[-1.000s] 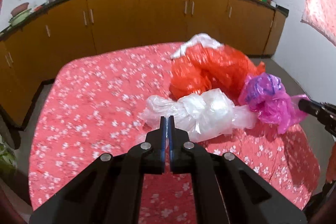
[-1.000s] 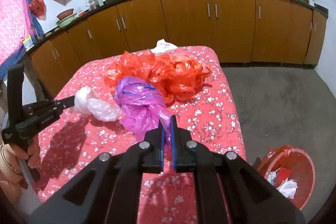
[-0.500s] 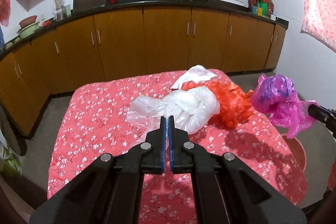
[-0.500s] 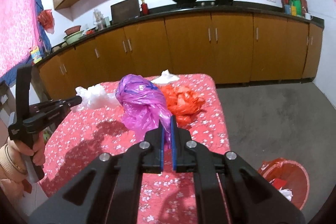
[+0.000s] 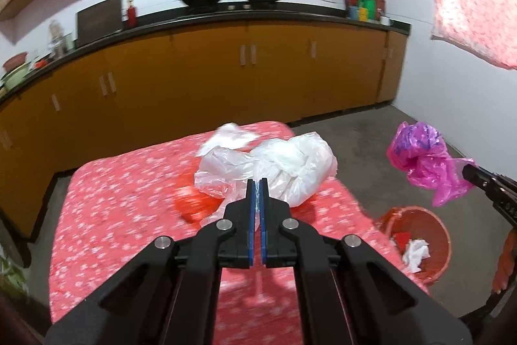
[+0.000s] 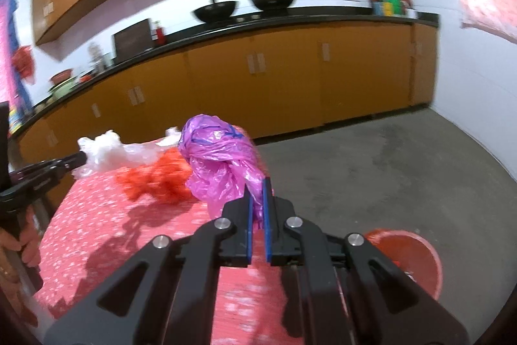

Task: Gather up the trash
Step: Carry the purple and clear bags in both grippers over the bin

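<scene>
The left tongs (image 5: 257,188) are pinched nearly shut on a fold of the clear bag (image 5: 284,170), which hangs lifted above the table (image 5: 106,225). The right tongs (image 6: 257,194) are likewise squeezed close on the tail of the pink bag (image 6: 223,160), with only a thin gap left by the plastic between the blue pads (image 6: 248,222). In the left view the pink bag is off the table's edge, in the air above and a little beyond the red bin (image 5: 436,231) on the floor.

Both bags look to be in the carrying step, on their way to the bin. Next, I judge, the right tongs must come over the bin's mouth and open, then the left follow.

An orange bag (image 6: 155,180) and a white scrap (image 5: 229,134) lie on the table, not yet collected.

The pink bag carries blue print, too crumpled to read; nothing else legible shows.
</scene>
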`<state>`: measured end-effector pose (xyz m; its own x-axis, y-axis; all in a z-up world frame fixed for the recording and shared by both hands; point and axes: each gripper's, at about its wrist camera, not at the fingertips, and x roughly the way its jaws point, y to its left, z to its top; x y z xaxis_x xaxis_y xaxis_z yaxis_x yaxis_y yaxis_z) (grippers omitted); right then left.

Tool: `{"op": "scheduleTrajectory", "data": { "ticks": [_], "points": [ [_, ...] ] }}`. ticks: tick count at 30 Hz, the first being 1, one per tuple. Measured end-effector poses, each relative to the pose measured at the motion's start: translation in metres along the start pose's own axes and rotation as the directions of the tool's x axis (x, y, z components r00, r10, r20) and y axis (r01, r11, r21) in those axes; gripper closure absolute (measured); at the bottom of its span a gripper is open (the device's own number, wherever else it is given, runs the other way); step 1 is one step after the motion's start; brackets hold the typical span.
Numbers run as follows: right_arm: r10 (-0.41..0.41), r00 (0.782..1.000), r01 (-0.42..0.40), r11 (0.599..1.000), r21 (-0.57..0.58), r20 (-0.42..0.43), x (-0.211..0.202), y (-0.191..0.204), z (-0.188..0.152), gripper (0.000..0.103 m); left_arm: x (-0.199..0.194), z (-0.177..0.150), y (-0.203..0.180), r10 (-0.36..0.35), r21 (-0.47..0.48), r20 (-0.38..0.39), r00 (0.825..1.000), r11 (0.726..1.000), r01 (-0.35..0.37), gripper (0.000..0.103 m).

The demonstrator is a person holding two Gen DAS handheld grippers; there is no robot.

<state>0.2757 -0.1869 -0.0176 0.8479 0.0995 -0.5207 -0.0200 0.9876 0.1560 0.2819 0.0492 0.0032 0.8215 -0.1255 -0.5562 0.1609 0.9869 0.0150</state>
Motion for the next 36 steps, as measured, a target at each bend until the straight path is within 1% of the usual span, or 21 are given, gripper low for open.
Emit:
{"op": "scheduleTrajectory", "data": {
  "ticks": [4,8,15,20,24,28,33,36],
  "points": [
    [-0.073,0.997,0.073,0.996,0.047,-0.003,-0.005,-0.040,-0.006,0.096,0.011,0.006,-0.046,-0.059,0.044,-0.001,0.998,0.997,0.059,0.101],
    [-0.144,0.990,0.144,0.985,0.097,-0.010,-0.010,-0.081,-0.016,0.096,0.023,0.010,-0.090,-0.115,0.084,-0.013,0.993,0.990,0.115,0.101],
    [-0.256,0.966,0.259,0.950,0.176,-0.036,-0.019,-0.142,-0.040,0.096,0.043,0.008,-0.164,-0.201,0.138,-0.048,0.978,0.969,0.206,0.101],
    [-0.330,0.942,0.336,0.916,0.220,-0.063,-0.021,-0.181,-0.057,0.096,0.059,0.000,-0.210,-0.245,0.157,-0.088,0.966,0.954,0.256,0.101],
    [-0.368,0.925,0.379,0.890,0.253,-0.090,-0.020,-0.206,-0.071,0.096,0.070,-0.010,-0.240,-0.265,0.166,-0.124,0.956,0.945,0.283,0.101],
    [-0.400,0.908,0.418,0.863,0.282,-0.121,-0.015,-0.230,-0.087,0.096,0.085,-0.022,-0.267,-0.287,0.163,-0.174,0.942,0.935,0.315,0.101],
    [-0.423,0.892,0.452,0.836,0.310,-0.159,-0.005,-0.253,-0.103,0.096,0.101,-0.035,-0.296,-0.286,0.183,-0.221,0.932,0.927,0.328,0.101],
    [-0.427,0.886,0.463,0.829,0.314,-0.180,0.004,-0.263,-0.111,0.096,0.109,-0.040,-0.311,-0.280,0.210,-0.241,0.929,0.920,0.332,0.101]
  ]
}}
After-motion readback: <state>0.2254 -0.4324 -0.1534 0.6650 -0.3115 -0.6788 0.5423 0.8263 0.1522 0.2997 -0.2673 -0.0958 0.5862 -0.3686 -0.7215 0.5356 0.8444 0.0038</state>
